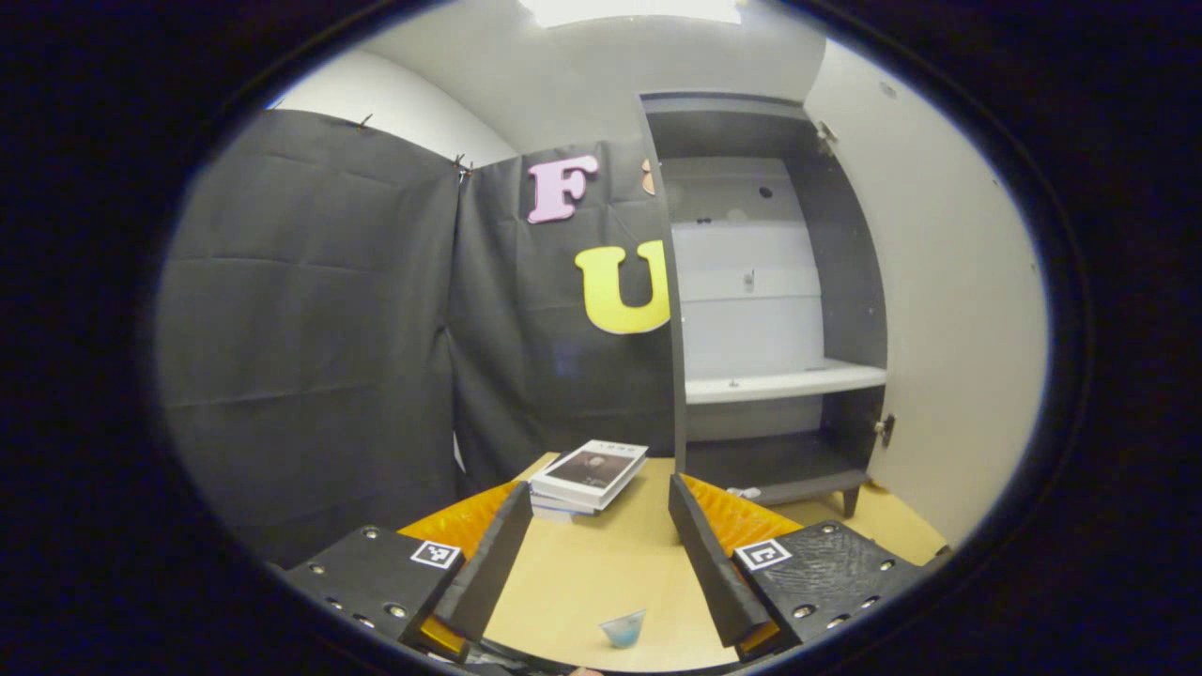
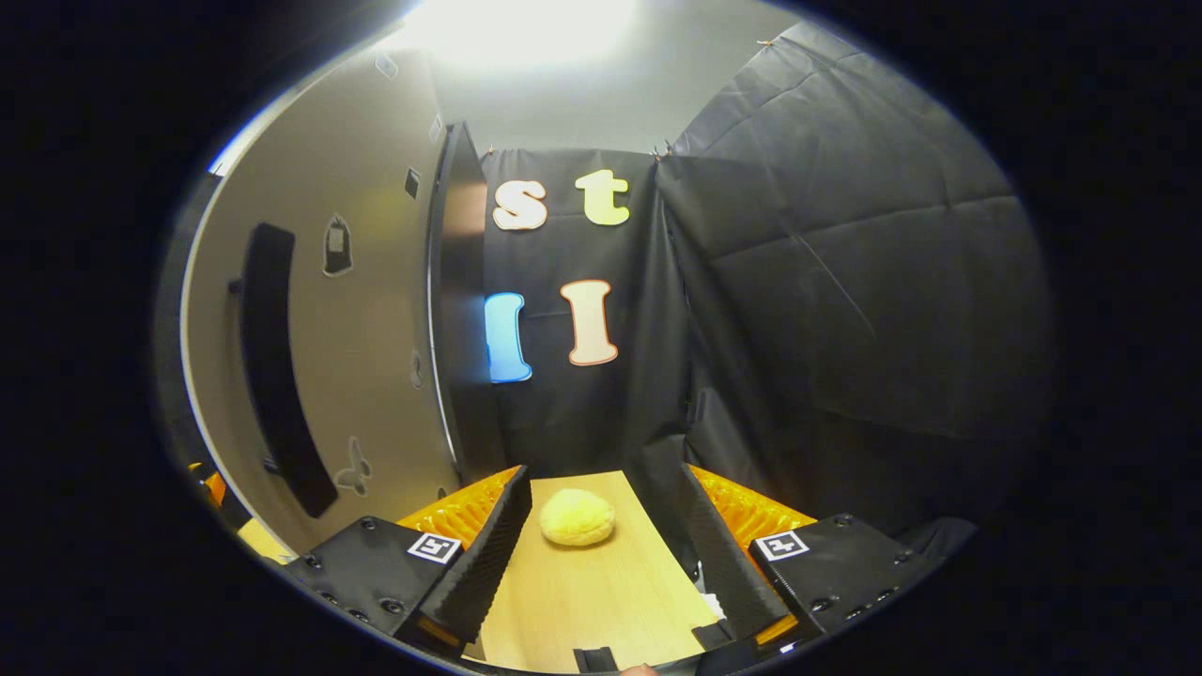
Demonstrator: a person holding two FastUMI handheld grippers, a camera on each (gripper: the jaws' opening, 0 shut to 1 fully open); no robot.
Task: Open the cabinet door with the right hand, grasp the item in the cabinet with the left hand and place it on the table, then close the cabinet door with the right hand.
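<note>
In the left gripper view the dark cabinet stands with its door swung wide to the right. Its white shelf and dark bottom board are bare. My left gripper hovers open over the wooden table, and a small blue cup-like item lies low between its fingers. In the right gripper view the door and its long black handle are close on the left. My right gripper is open, holding nothing, with a yellow round bun on the table just ahead.
A small stack of books lies on the table left of the cabinet's foot. Black cloth walls close the booth behind and to the sides. The table's far edge runs just behind the bun.
</note>
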